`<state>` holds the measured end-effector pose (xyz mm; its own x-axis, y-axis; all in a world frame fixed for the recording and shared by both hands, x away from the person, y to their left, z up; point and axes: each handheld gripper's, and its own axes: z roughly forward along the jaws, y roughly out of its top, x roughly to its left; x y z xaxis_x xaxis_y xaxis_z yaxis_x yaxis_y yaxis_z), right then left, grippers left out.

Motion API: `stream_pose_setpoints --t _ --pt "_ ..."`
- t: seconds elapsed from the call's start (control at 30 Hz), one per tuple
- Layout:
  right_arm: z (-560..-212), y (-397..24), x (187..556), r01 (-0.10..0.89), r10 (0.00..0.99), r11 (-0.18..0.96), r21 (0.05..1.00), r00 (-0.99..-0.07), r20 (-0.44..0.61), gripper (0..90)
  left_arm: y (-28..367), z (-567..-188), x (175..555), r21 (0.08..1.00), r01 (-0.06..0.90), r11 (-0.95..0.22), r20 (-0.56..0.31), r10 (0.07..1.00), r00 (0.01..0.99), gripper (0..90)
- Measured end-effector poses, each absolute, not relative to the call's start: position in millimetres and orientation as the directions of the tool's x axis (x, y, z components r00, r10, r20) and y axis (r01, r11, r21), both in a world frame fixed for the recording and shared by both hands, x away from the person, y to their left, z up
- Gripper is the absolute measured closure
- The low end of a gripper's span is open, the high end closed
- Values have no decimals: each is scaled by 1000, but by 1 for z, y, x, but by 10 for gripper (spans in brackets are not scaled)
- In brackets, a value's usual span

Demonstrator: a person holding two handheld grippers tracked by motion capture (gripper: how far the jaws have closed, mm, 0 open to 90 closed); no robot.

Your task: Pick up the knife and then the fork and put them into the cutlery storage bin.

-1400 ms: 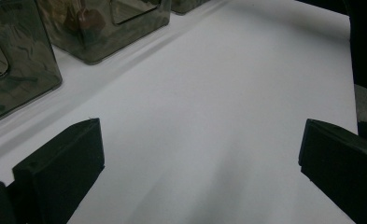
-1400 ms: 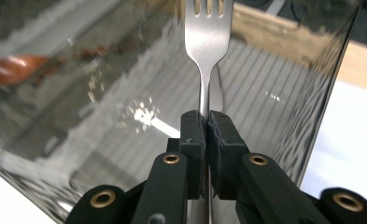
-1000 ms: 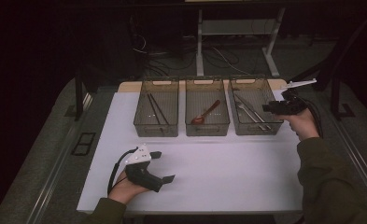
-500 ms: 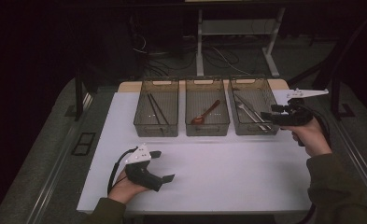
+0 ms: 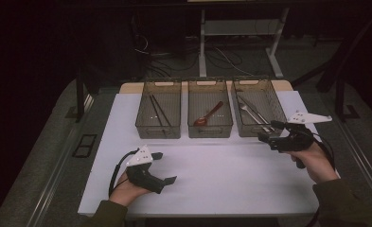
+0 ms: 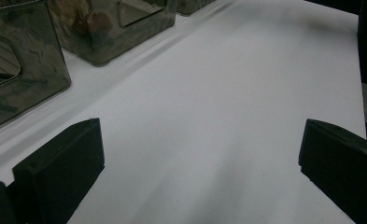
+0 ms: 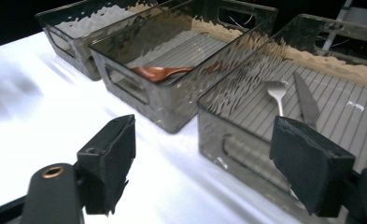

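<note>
Three smoky clear bins sit in a row at the far side of the white table top (image 5: 212, 184). The right gripper (image 5: 272, 133) hangs in the air just in front of the right bin (image 5: 258, 107), near its front corner, jaws spread wide with nothing between them. Through its own camera, a pale spoon (image 7: 277, 93) and a knife blade (image 7: 305, 100) lie on that bin's ribbed floor just beyond the jaws; their handles are cut off behind the right jaw pad. From above, the metal pieces in there blur together and are hard to sort. The middle bin (image 5: 210, 109), further left of this gripper, holds a reddish-brown spoon (image 5: 209, 115), seen through rippled plastic in the right gripper view.

The left gripper (image 5: 166, 167) rests low on the near part of the table, well apart from the other, jaws wide open and empty over bare white surface. The left bin (image 5: 158, 109) stands beyond it, holding dark chopsticks (image 5: 158, 111). In the left gripper view the bin walls are cropped at the top edge, and their contents are murky.
</note>
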<state>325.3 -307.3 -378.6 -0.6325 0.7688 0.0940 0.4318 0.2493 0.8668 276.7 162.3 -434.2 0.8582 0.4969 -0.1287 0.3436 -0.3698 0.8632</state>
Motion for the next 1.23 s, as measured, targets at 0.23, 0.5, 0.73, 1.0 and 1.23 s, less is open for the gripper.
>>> stream_pose_setpoints --t 0.23,0.5,0.73,1.0,1.23 --pt "-396 -301 306 421 753 246 873 -650 101 175 162 -434 276 863 339 -373 -125 494 861 0" --pt "-415 -295 285 405 732 246 881 -673 105 172 163 -433 275 866 336 -370 -123 494 861 0" --pt "-428 -291 269 400 720 250 882 -686 107 165 163 -433 275 866 337 -369 -123 495 860 0" --pt "-440 -299 257 403 720 283 870 -689 85 165 163 -432 275 865 334 -375 -118 494 861 0" --pt "-441 -306 257 414 731 274 868 -676 91 165 163 -433 275 864 334 -377 -118 494 861 0"
